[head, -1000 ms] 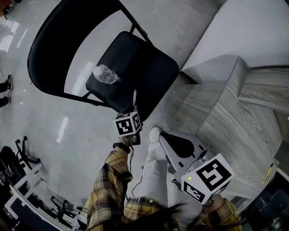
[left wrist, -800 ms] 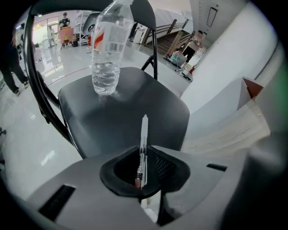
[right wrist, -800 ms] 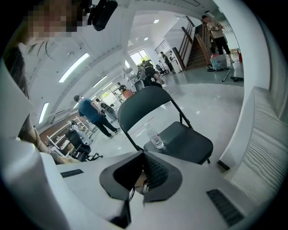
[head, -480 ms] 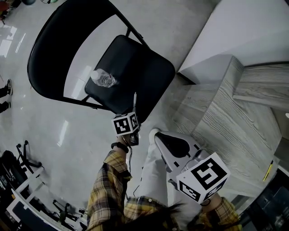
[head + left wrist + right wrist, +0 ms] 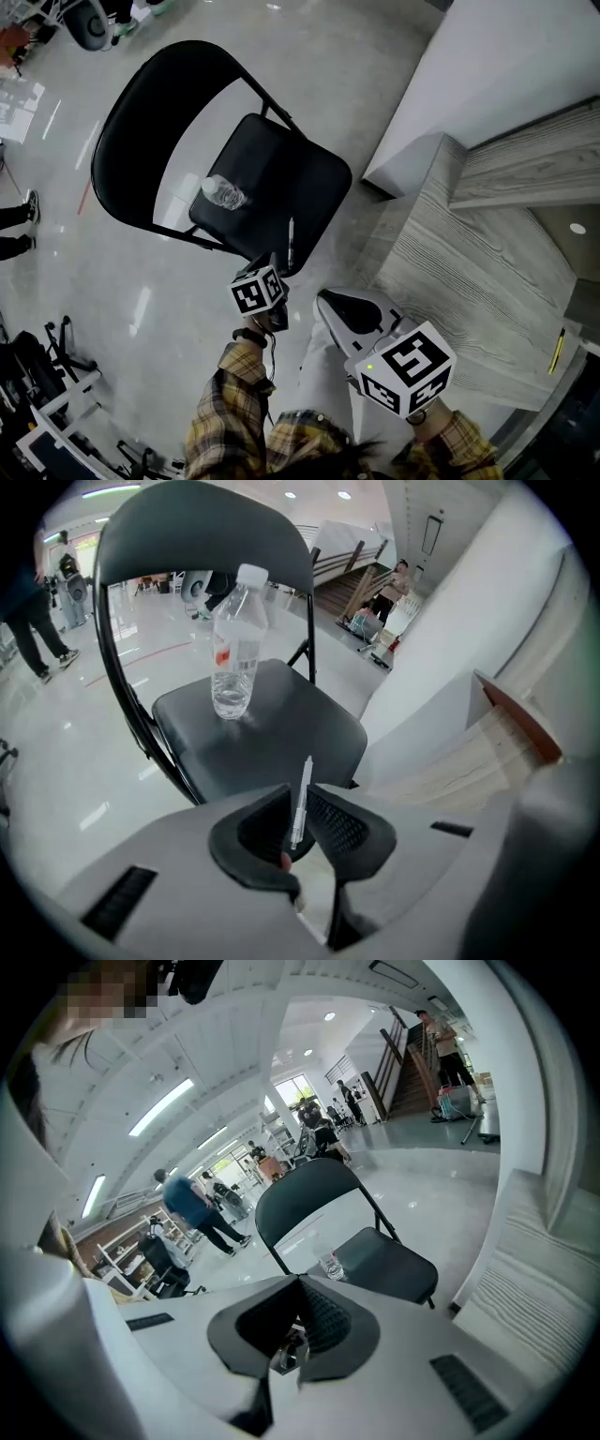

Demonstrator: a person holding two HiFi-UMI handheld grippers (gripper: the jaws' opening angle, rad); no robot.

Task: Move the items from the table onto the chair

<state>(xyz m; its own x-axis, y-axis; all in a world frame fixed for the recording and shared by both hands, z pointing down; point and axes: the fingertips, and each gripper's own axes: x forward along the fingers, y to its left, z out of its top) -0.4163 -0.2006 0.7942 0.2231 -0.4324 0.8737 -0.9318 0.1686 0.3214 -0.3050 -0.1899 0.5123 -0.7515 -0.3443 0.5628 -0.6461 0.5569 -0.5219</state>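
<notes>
Standing bottle (image 5: 234, 639), red label (image 5: 221, 654) unreadable

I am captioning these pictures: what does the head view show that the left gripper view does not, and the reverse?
Only the head view: the right gripper, a plaid sleeve and a thin yellow stick at the table's edge. Only the left gripper view: a staircase and ceiling lights beyond the chair. Both: the black chair, the upright bottle on its seat, the white pen by the seat's front, the grey table.
</notes>
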